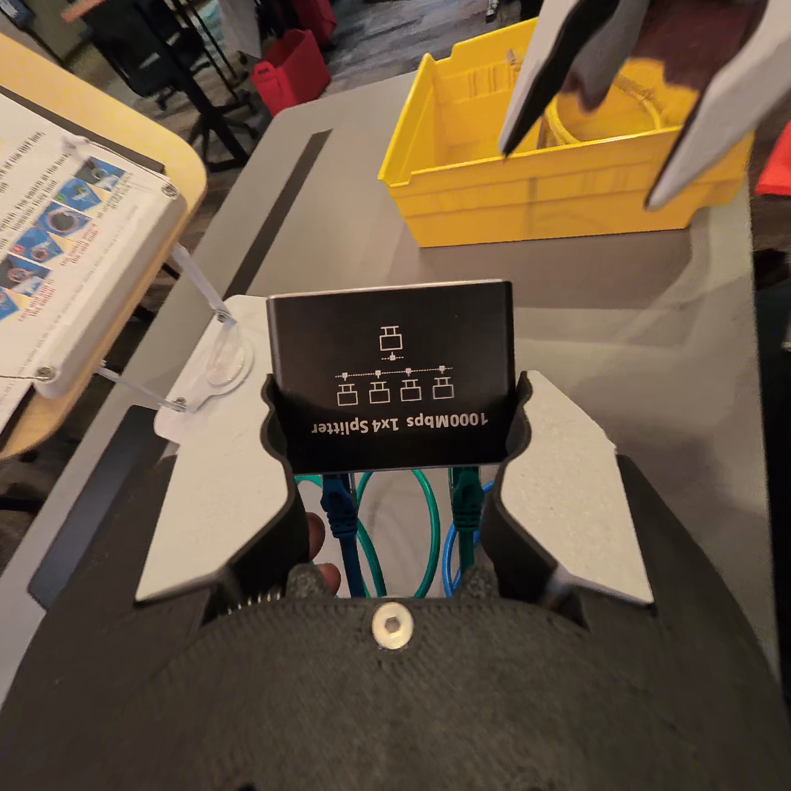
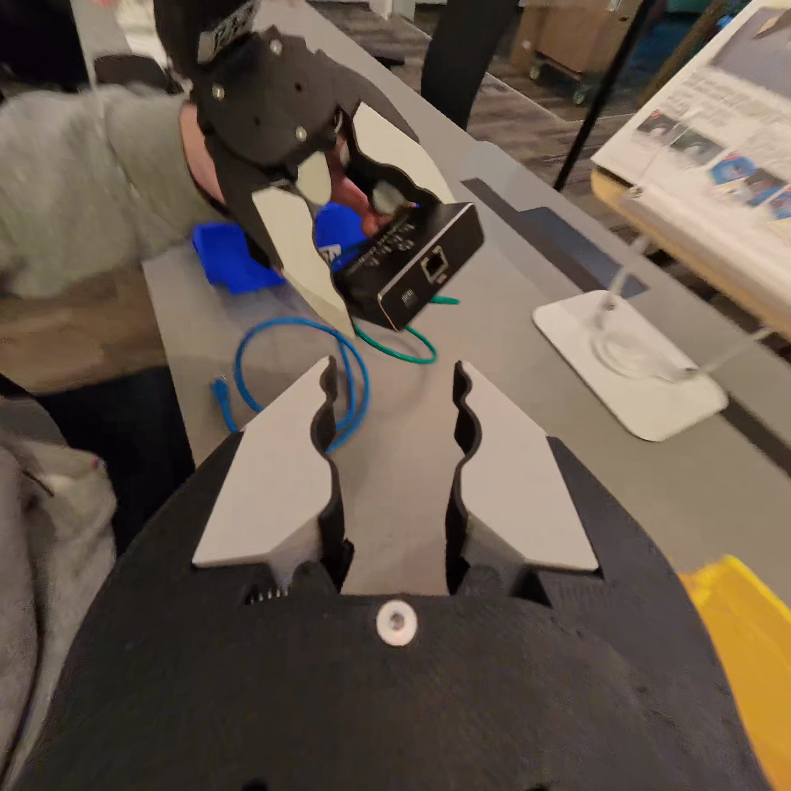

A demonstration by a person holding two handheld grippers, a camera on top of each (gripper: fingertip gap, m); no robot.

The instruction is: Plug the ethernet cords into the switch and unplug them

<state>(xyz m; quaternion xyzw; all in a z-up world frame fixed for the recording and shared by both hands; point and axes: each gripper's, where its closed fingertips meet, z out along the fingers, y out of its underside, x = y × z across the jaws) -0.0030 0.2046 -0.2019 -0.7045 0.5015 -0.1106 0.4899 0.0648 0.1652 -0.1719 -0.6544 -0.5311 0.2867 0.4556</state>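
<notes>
Left gripper (image 1: 394, 423) clamped on black switch (image 1: 391, 364), raised clear of grey table (image 1: 556, 299); dark-blue cord (image 1: 342, 509) and green cord (image 1: 464, 505) plugged into near face, trailing back between the fingers. Right of switch and beyond it, right gripper (image 2: 394, 368) spread, empty, facing the single free port on the far end; light-blue cord (image 2: 299, 368) loose on table between the two.

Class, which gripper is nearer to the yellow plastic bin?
Right. The right gripper hangs open directly over the yellow plastic bin; the left gripper sits nearer the camera, clamping the black switch.
</notes>
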